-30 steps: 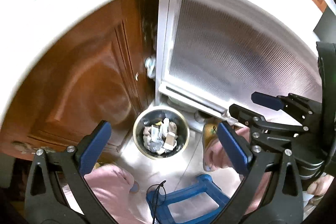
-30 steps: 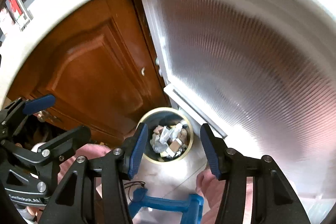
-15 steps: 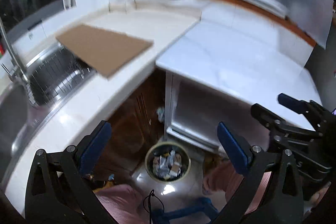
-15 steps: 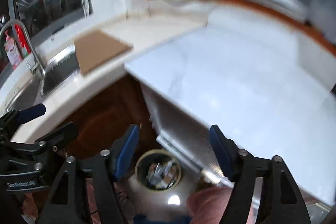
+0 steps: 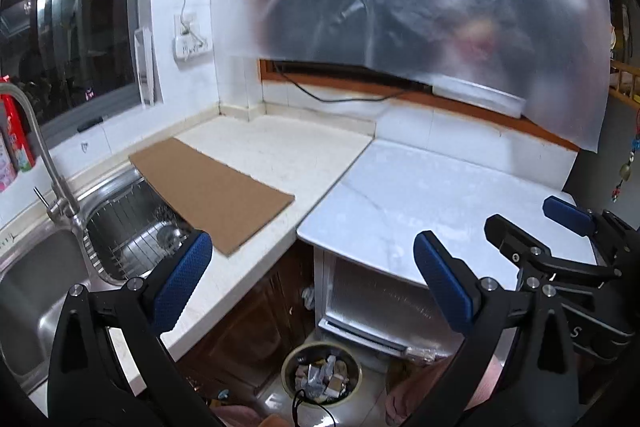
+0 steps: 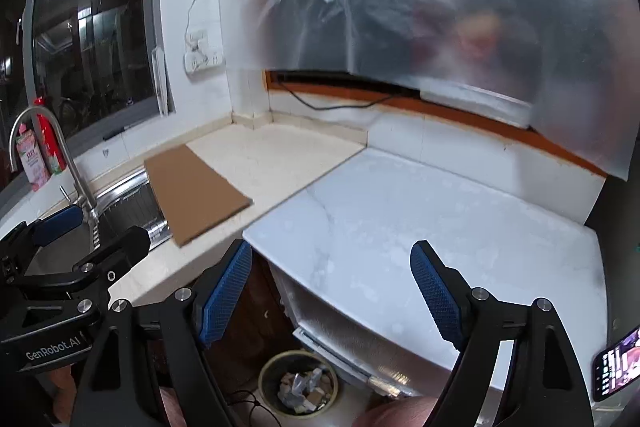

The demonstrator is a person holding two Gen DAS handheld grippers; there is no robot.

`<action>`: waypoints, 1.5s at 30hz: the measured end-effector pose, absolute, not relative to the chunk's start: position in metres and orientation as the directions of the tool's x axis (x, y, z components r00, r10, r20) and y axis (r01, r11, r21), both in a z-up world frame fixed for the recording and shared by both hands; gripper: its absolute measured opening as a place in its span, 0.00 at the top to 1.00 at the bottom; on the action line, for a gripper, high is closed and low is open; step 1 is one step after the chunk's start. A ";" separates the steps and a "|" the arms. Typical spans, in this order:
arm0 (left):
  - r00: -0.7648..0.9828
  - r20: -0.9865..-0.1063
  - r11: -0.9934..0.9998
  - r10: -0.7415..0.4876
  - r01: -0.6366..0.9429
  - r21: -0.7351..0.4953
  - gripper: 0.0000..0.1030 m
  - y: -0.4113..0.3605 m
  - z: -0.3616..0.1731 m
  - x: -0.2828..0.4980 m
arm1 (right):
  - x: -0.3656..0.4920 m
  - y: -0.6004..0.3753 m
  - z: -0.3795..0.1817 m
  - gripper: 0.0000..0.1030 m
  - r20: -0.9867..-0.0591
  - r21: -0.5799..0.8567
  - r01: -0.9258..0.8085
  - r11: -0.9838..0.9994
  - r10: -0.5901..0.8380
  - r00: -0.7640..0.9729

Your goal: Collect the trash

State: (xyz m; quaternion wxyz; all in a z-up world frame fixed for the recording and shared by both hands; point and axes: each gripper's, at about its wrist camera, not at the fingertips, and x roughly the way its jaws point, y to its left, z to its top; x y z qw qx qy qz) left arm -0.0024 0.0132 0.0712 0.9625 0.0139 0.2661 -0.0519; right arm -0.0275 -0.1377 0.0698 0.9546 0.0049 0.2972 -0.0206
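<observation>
Left wrist view: left gripper (image 5: 310,287) wide and empty, right gripper (image 6: 332,297) opening, empty; cardboard sheet (image 5: 212,197) overhangs tabletop's sink-side edge, trash bin (image 5: 322,373) on floor below, so a one-sided pinch risks dropping it.

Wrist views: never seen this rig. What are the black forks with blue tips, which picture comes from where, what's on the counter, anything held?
No robot arm here. A person holds one two-finger gripper in each hand, and a fisheye camera on each looks forward along its jaws.

The left wrist view shows the left gripper in front, with the right gripper at its right edge. The right wrist view shows the right gripper from behind, the left gripper at its left edge.

Both hold nothing. The left jaws stand open; the right jaws are opening.

On the counter lies a flat cardboard sheet, partly over the sink. A phone sits on the white top. On the floor stands a trash bin with scraps in it.
</observation>
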 end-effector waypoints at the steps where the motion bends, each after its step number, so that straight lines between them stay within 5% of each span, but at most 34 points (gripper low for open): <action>1: 0.856 -0.509 0.995 -0.089 0.104 0.001 0.03 0.013 0.074 -0.002 | -0.030 -0.137 0.076 0.19 -0.558 -0.009 0.048 0.999 -0.044 0.829; 45: 0.843 -0.523 0.990 -0.128 0.140 -0.017 0.03 0.036 0.071 0.015 | -0.028 -0.127 0.072 0.19 -0.550 0.029 0.073 0.997 -0.045 0.834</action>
